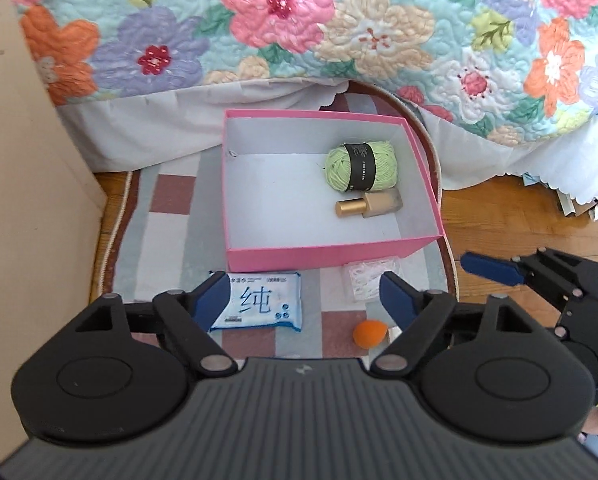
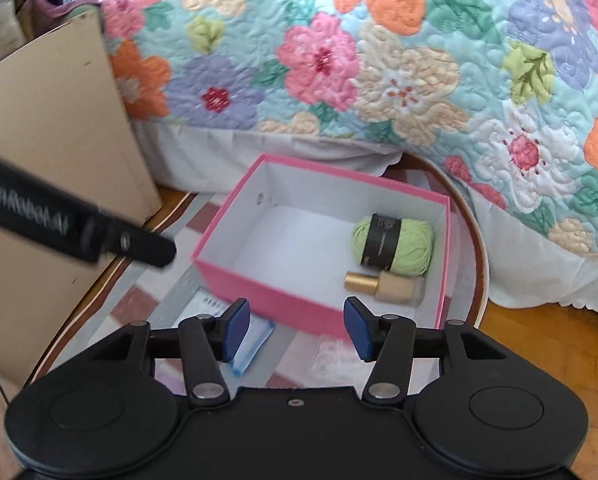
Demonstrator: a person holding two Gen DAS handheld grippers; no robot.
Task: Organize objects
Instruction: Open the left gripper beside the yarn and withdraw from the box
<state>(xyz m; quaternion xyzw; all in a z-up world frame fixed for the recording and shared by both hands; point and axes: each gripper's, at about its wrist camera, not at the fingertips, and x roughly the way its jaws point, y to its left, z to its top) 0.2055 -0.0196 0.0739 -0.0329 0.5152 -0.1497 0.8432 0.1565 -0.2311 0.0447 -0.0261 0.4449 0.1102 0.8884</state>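
A: Right, where is everything?

B: The pink box [image 1: 331, 246] sits open on a checked rug [image 1: 167, 200] beside the bed, under the edge of a floral quilt [image 1: 339, 20]. Inside it are 2 things, both toward the right wall: a green yarn ball [image 1: 361, 166] with a black band, and just in front of it a bottle [image 1: 369, 205] with a gold cap, lying on its side.

A: And outside the box?

B: 3 things on the rug in front of it. A blue wipes pack [image 1: 259, 302] lies near the front left corner, a clear packet [image 1: 365, 280] near the front right, and an orange sponge [image 1: 369, 334] nearer the camera.

A: The grippers?

B: The left gripper [image 1: 307, 300] has its jaws spread wide with nothing between them; it hangs over the wipes and the packet, clear of both. The right gripper [image 2: 297, 328] stands partly open, about half as wide, and it too is empty, above the front wall of the box.

A: Anything else?

B: A beige panel [image 1: 27, 160] stands at the left of the rug.
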